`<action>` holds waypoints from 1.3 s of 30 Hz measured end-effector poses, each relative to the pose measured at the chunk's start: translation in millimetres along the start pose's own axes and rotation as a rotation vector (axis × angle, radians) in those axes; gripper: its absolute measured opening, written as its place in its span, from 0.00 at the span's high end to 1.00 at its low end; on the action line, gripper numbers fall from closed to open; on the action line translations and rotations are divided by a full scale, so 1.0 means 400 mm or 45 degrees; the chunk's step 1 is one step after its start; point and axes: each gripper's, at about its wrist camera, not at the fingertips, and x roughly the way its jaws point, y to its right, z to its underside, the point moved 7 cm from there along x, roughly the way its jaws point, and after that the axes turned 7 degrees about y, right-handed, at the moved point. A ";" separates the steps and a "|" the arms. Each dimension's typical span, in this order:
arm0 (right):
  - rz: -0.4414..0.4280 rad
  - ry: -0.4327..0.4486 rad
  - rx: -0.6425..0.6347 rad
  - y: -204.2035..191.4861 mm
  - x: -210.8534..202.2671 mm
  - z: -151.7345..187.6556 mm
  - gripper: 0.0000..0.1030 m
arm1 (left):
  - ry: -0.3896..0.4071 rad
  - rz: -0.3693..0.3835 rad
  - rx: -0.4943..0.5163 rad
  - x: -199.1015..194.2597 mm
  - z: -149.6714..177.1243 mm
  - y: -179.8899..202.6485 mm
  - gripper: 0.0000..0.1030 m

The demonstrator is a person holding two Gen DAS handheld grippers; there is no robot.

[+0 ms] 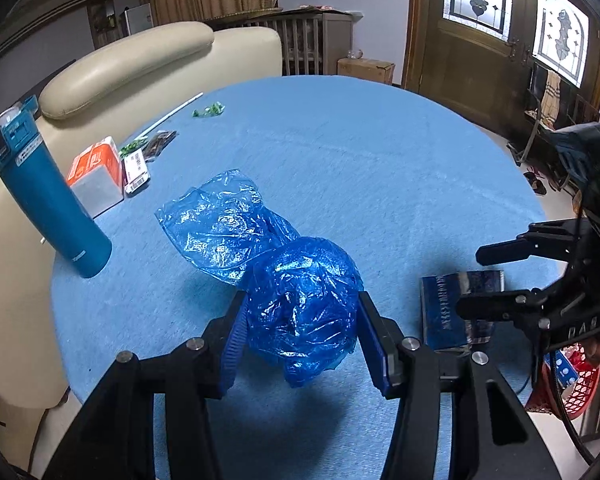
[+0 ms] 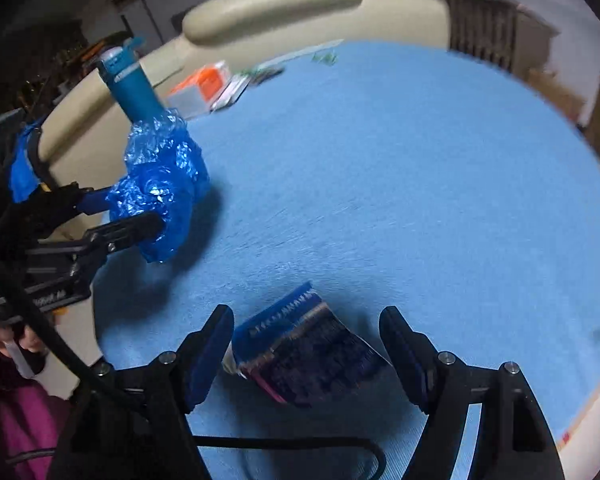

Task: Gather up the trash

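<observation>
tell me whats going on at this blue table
A person with a handheld gripper in each hand is clearing trash off a round blue table. The left gripper is shut on a crumpled blue plastic bag, whose far end trails on the cloth. The right gripper is open, its jaws straddling a dark blue packet without pressing it. A teal bottle, an orange-and-white carton and wrappers remain at the far side.

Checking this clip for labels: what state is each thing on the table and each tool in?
Left tool: shut on the blue plastic bag.
Blue plastic bag: crumpled, tail trailing on the table.
Right tool: open around the dark packet.
Dark packet: lying flat, ungripped.
Teal bottle: upright, capped.
Orange carton: lying down.
</observation>
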 end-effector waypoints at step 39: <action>0.277 0.432 0.311 0.002 -0.279 0.189 0.35 | 0.087 0.038 0.156 -0.074 -0.017 0.101 0.47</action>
